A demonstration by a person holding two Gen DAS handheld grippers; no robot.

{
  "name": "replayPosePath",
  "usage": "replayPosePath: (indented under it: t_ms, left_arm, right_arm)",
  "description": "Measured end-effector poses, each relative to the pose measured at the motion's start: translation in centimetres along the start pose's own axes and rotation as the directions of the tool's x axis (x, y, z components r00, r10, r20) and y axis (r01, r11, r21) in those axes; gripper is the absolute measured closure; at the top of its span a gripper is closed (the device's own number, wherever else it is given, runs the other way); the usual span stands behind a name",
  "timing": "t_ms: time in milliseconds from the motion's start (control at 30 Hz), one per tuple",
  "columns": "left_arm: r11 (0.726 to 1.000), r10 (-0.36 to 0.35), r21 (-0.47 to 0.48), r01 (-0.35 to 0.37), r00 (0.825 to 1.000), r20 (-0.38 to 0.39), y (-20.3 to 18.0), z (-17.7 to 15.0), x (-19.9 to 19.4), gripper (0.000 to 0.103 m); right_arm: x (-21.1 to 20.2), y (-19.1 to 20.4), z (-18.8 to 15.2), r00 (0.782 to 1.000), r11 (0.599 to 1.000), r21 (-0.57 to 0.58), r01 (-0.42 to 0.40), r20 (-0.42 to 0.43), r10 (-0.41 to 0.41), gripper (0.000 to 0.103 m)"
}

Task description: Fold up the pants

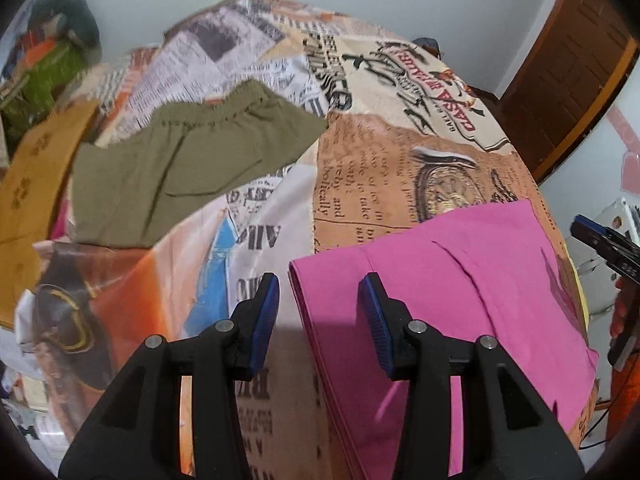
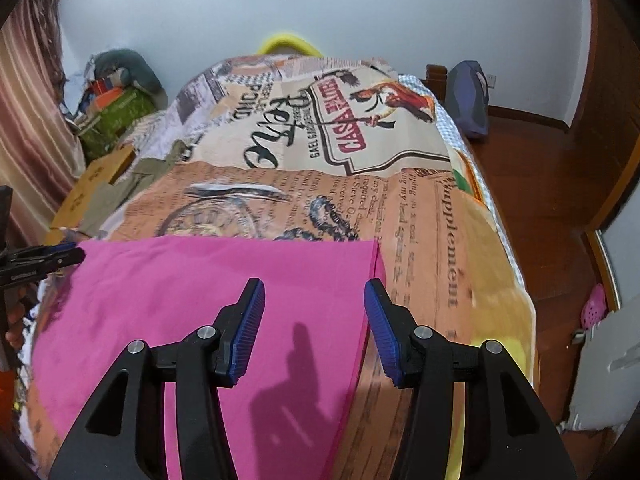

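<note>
Pink pants [image 1: 460, 292] lie flat and folded in layers on the printed bedspread [image 1: 380, 160]; they also show in the right wrist view [image 2: 208, 288]. My left gripper [image 1: 319, 320] is open and empty, hovering over the pants' left folded edge. My right gripper [image 2: 315, 324] is open and empty, above the pants' right edge, and shows at the far right of the left wrist view [image 1: 600, 244]. The left gripper shows at the left edge of the right wrist view [image 2: 44, 258].
Olive-green shorts [image 1: 180, 172] lie folded at the bed's far left, beside a brown cardboard piece [image 1: 36, 184]. Clutter [image 2: 112, 108] is piled against the wall. A blue bag [image 2: 470, 98] and wooden floor [image 2: 560, 208] lie right of the bed.
</note>
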State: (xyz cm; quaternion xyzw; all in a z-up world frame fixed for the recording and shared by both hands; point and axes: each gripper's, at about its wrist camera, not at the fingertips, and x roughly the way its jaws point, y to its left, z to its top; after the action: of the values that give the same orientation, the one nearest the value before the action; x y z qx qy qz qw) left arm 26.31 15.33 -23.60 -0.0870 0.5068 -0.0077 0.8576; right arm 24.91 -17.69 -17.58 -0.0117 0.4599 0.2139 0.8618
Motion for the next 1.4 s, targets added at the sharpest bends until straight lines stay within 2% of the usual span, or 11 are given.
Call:
replayPosePath:
  t_ms: [133, 200, 333, 400, 433, 467, 700, 967, 1100, 1267, 1400]
  left_arm:
    - [0.998, -0.040, -0.047, 0.041, 0.999, 0.010, 0.9, -0.2, 1.3, 0.061]
    - [0.994, -0.082, -0.070, 0.083, 0.997, 0.017, 1.1, -0.3, 1.2, 0.073]
    - [0.999, -0.037, -0.026, 0.037, 0.999, 0.025, 0.2, -0.4, 1.1, 0.077]
    - [1.000, -0.002, 0.009, 0.001, 0.999, 0.034, -0.4, -0.4, 0.8, 0.082]
    - [1.000, 0.010, 0.021, -0.011, 0.999, 0.039, -0.6, -0.4, 0.7, 0.087]
    - [0.999, 0.025, 0.040, -0.027, 0.999, 0.047, -0.9, -0.4, 0.5, 0.090]
    - [0.973, 0.167, 0.144, -0.183, 0.979, 0.116, -2.7, -0.7, -0.5, 0.097]
    - [0.966, 0.190, 0.168, -0.198, 0.980, 0.062, -2.7, -1.1, 0.6, 0.096]
    - [0.965, 0.165, 0.191, -0.181, 0.981, 0.098, -3.6, -0.6, -1.9, 0.095]
    - [0.972, 0.094, 0.199, -0.124, 0.984, 0.154, -5.4, 0.3, -4.6, 0.081]
    - [0.973, 0.052, 0.216, -0.086, 0.986, 0.158, -7.3, 0.7, -4.4, 0.076]
  right_arm:
    - [2.7, -0.3, 1.1, 0.999, 1.000, -0.027, 0.011, -0.034, -0.012, 0.055]
    - [4.0, -0.5, 1.5, 0.998, 0.999, -0.045, 0.026, -0.047, -0.028, 0.055]
    - [6.6, -1.2, 1.7, 0.994, 0.998, -0.048, 0.045, -0.094, -0.049, 0.055]
    - [7.5, -1.8, 1.5, 0.994, 0.999, -0.017, 0.031, -0.108, -0.033, 0.069]
    - [7.9, -2.0, 1.3, 0.993, 1.000, -0.001, 0.017, -0.116, -0.017, 0.088]
    - [8.2, -1.9, 1.2, 0.993, 1.000, -0.004, 0.020, -0.120, -0.020, 0.095]
    - [8.6, 0.3, 0.7, 0.985, 0.974, -0.193, 0.121, -0.097, -0.141, 0.097]
    - [9.0, 0.7, 1.1, 0.975, 0.964, -0.223, 0.146, -0.132, -0.179, 0.097]
    - [7.2, 1.1, 2.1, 0.979, 0.975, -0.188, 0.121, -0.142, -0.149, 0.094]
    - [3.2, 4.1, 3.3, 0.999, 0.984, -0.178, 0.010, -0.046, -0.018, 0.070]
    - [2.3, 7.4, 3.3, 0.998, 0.971, -0.232, -0.062, -0.026, 0.057, 0.069]
